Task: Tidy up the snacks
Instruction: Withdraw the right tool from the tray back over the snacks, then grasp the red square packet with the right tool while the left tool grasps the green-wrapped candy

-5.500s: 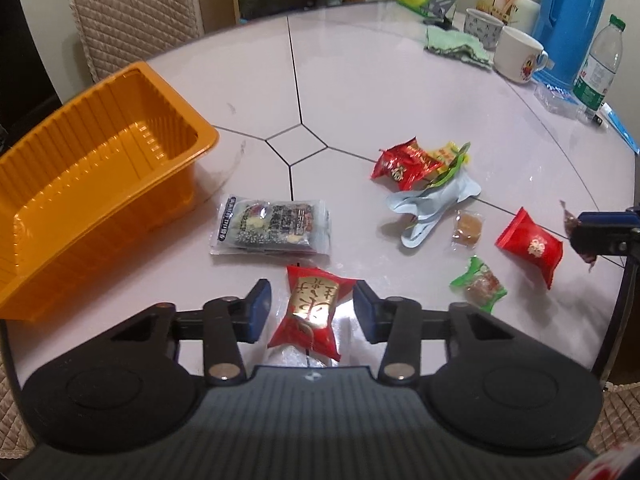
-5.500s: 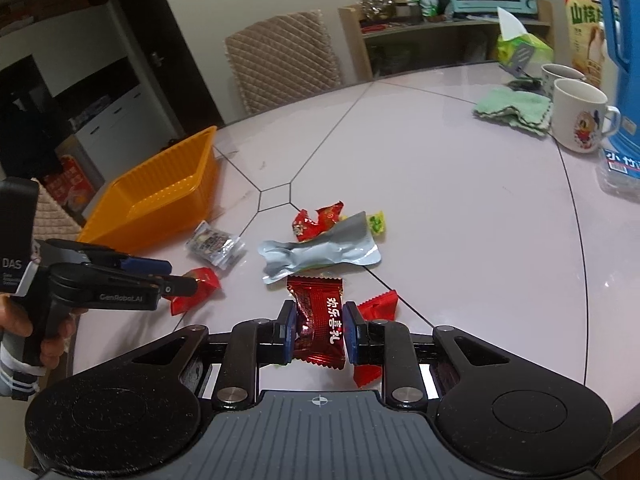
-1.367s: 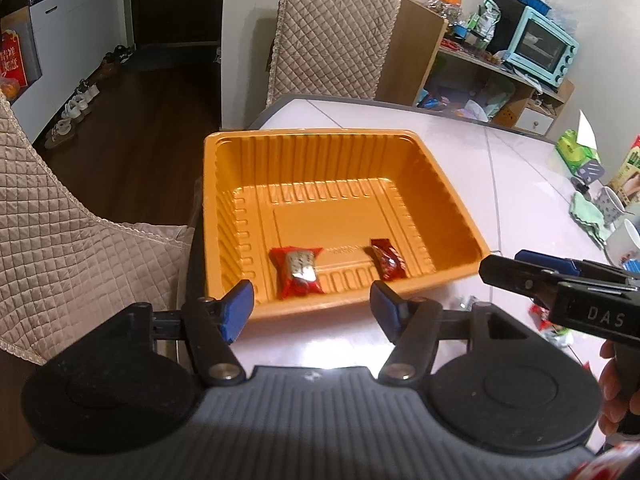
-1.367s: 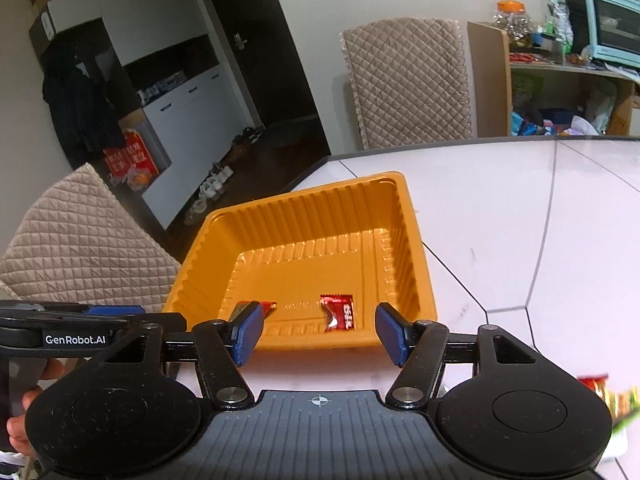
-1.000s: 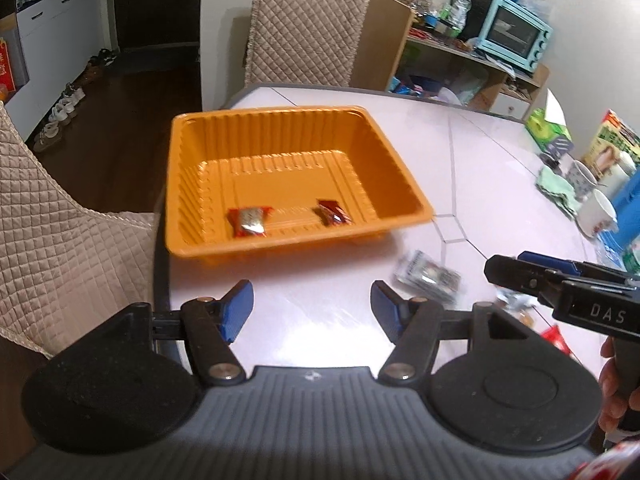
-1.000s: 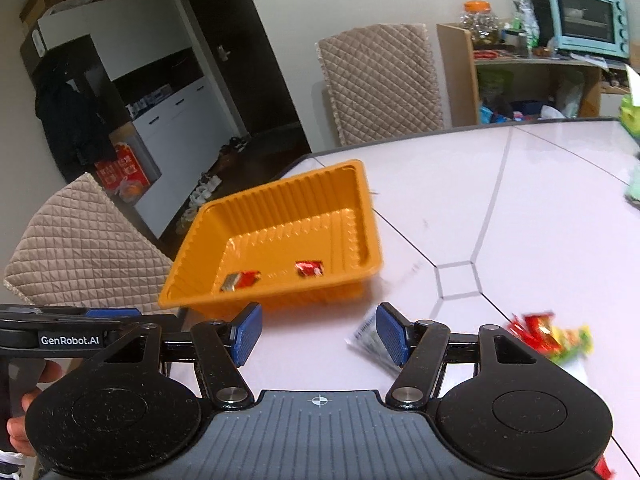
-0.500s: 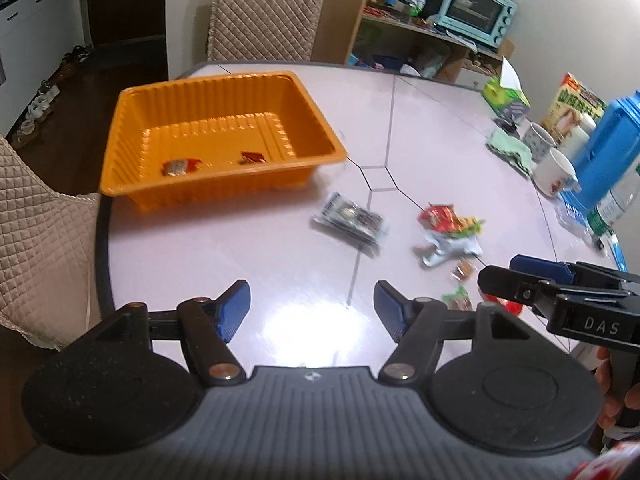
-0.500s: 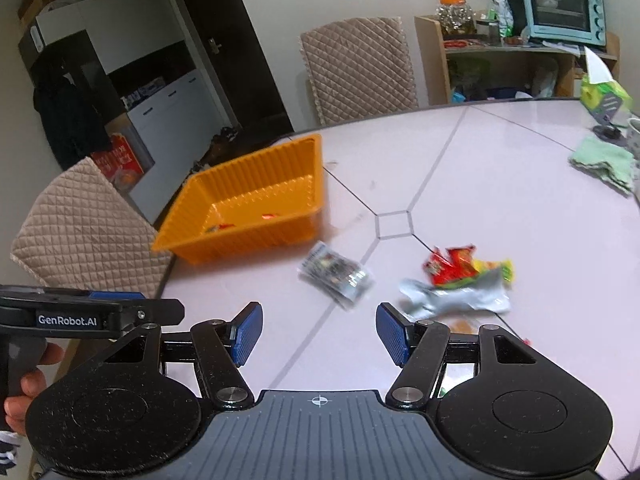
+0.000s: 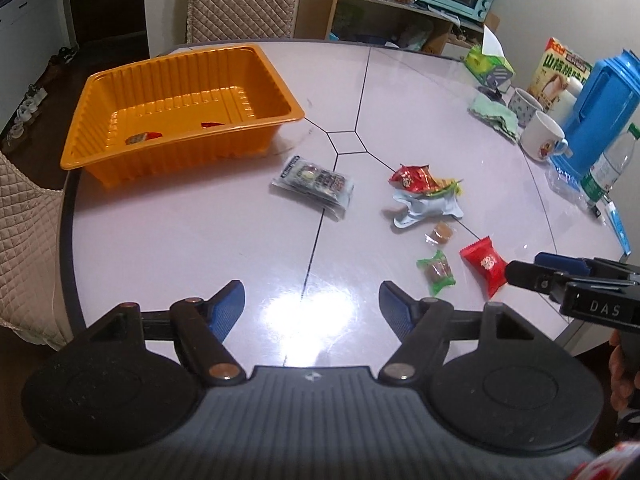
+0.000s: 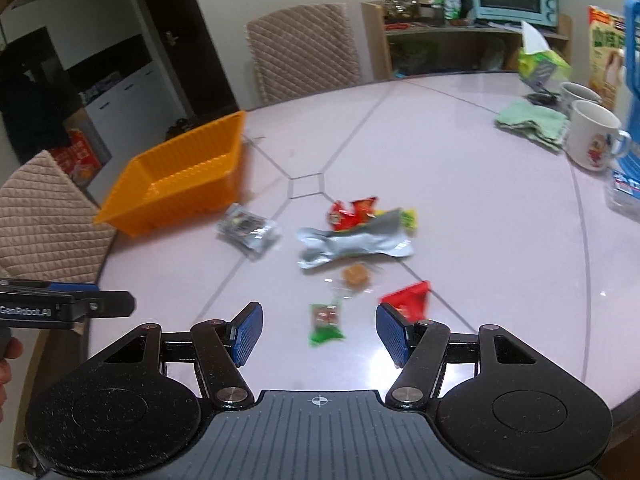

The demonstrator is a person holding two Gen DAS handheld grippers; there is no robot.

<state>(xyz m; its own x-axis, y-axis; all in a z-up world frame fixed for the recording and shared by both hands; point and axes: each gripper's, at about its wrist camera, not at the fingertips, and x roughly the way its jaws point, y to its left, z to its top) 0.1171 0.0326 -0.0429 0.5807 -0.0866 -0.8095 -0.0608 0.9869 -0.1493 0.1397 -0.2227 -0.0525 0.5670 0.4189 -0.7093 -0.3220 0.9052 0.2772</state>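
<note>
An orange tray [image 9: 96, 148] [image 10: 132, 204] sits at the table's left with two red candies [image 9: 142, 137] inside. Loose snacks lie mid-table: a grey-black packet [image 9: 314, 182] [image 10: 248, 228], a red-and-green pile on a silver wrapper [image 9: 426, 196] [image 10: 356, 244], a brown candy [image 9: 440, 234] [image 10: 356, 274], a green-wrapped candy [image 9: 437, 270] [image 10: 326, 320] and a red candy [image 9: 484, 264] [image 10: 408, 298]. My left gripper [image 9: 312, 306] hangs over bare table with its jaws opening and nothing between them. My right gripper [image 10: 318, 334] is open, with the green-wrapped candy lying on the table between its fingers.
At the far right stand two mugs [image 9: 542, 136], a green cloth [image 9: 494, 114], a blue jug [image 9: 600, 108], a water bottle [image 9: 610, 164], a tissue box [image 9: 488, 64] and a carton. Quilted chairs [image 10: 304, 52] ring the table. A hand holds each gripper.
Both grippers have swung from over the orange tray rightward to the loose snacks. The two red candies they carried earlier now lie in the tray. The left jaws stand wider.
</note>
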